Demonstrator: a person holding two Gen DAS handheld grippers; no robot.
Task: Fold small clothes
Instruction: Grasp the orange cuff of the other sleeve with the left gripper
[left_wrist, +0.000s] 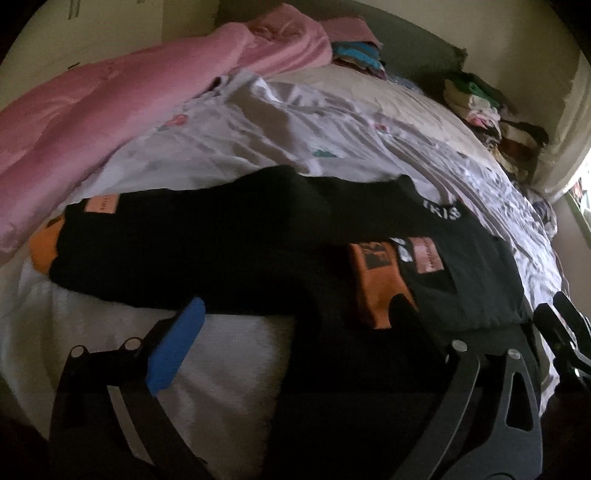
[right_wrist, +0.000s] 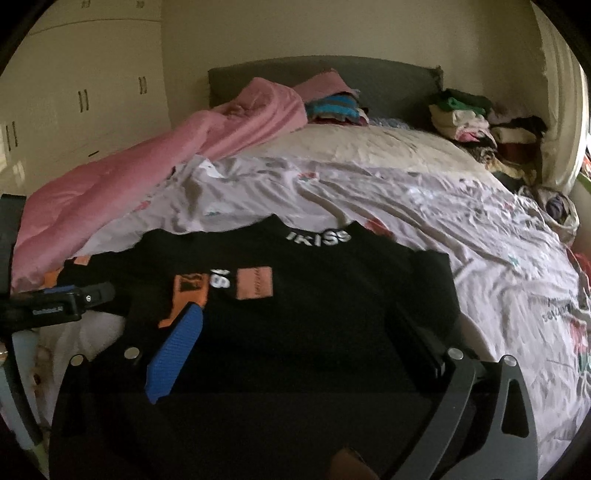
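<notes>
A black top (right_wrist: 295, 295) with white lettering at the collar and orange patches is laid out on the near part of the bed (right_wrist: 369, 155), collar away from the cameras. In the left wrist view one sleeve (left_wrist: 166, 251) is seen stretched out sideways, ending in an orange cuff and a small tan label. The body appears to be spread fairly flat, which would suit folding; whether a first fold has been made cannot be told from these views.

The left tool (left_wrist: 295, 314) is held just above the near edge of the garment with its jaws spread wide; one blue pad is visible, and no cloth is caught between the jaws. The right tool (right_wrist: 295, 325) is likewise released, poised over the lower body of the top with nothing pinched. Both seem positioned at the hem side so that the fabric can be taken up for the next fold.

Under the garment lies a crumpled pale printed sheet (right_wrist: 369, 192). A pink quilt (right_wrist: 147, 166) is bunched along the left side, well apart from the top. Stacks of clothes (right_wrist: 472, 118) are placed near the grey headboard (right_wrist: 388, 77), probably kept clear of the working area.
</notes>
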